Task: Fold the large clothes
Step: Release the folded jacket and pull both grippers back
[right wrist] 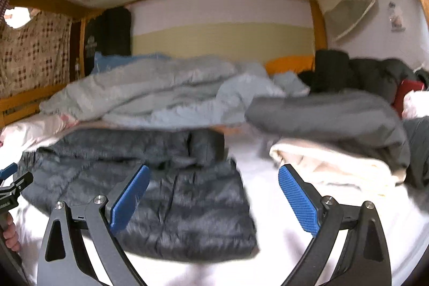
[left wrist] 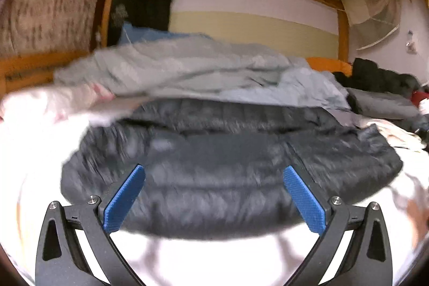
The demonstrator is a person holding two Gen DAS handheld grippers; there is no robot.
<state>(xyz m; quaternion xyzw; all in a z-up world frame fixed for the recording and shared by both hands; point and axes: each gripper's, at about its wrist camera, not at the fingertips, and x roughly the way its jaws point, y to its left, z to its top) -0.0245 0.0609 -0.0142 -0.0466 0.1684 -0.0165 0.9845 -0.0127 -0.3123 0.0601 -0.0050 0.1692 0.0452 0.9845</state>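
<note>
The bed [right wrist: 268,160] carries the dark quilted jacket [right wrist: 161,192], lying flat before a grey duvet [right wrist: 150,95]. The jacket is probably light, soft and slippery; grasp it at a hem or seam edge. The left gripper [left wrist: 214,174] and right gripper [right wrist: 214,173] are spread apart, holding nothing.

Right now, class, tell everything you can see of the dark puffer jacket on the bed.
The dark puffer jacket is charcoal, quilted in stitched channels, with a slightly shiny, padded-looking shell. It lies spread roughly flat on the white sheet, neither gripper touching it. Its far edge meets the rumpled grey duvet. The picture is blurred, so fastenings are unclear.
</note>
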